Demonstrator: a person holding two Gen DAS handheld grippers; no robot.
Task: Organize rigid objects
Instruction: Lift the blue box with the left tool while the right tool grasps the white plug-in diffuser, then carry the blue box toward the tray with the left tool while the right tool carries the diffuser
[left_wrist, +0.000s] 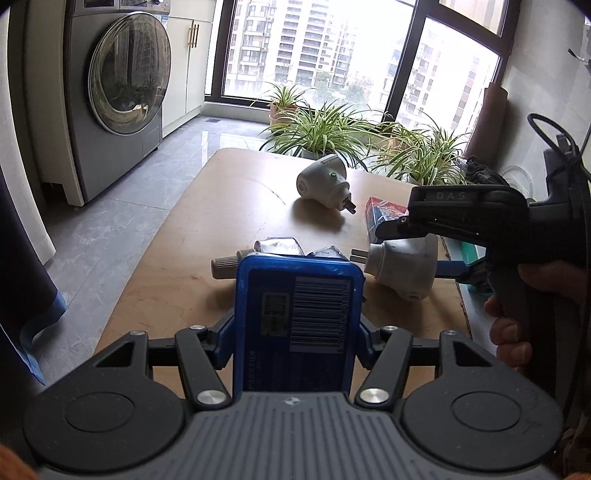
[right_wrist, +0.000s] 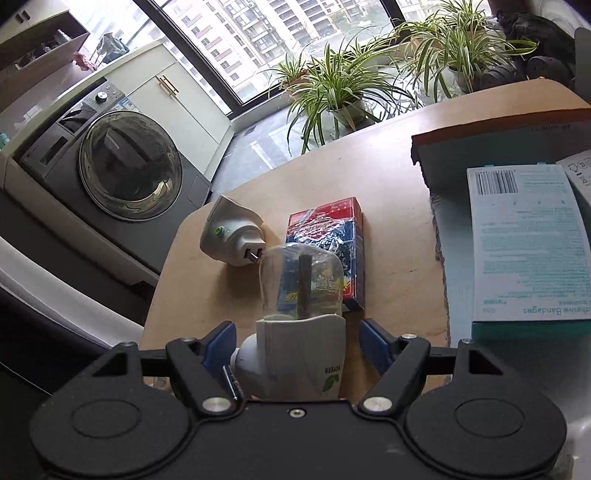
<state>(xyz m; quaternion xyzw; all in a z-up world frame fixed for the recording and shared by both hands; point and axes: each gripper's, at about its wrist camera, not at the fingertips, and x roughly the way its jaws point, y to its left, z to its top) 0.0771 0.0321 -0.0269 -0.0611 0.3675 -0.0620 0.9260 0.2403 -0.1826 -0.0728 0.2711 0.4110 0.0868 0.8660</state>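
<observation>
**Desk:** What are the 2 tools doing?

**Photographer:** The left gripper (left_wrist: 295, 332) is clamped on a blue box (left_wrist: 295, 295) with its barcode side up, held above the near edge of the wooden table (right_wrist: 388, 166). The right gripper (right_wrist: 297, 334) stands fairly wide around a white plug-in vaporizer (right_wrist: 299, 354). There is a gap at each pad, so it straddles the vaporizer without gripping it.

**Desk:** How does the vaporizer lie?

**Photographer:** Its long axis runs along the gripper's own line, and the clear bottle (right_wrist: 295, 280) points away from the camera. The fingers sit on its 2 flanks, so my guess is they only need to squeeze shut.

**Desk:** And where does it go?

**Photographer:** Probably the teal-lined cardboard tray (right_wrist: 454, 177), just to the right of that gripper. A box of adhesive bandages (right_wrist: 524, 240) already lies in it. The right hand is the nearer one; the left would have to reach past it.

**Desk:** What else is loose?

**Photographer:** A second vaporizer (right_wrist: 231, 236) lies on its side, and a red-and-blue carton (right_wrist: 332, 236) sits beside it. Both are just beyond the bottle.
</observation>
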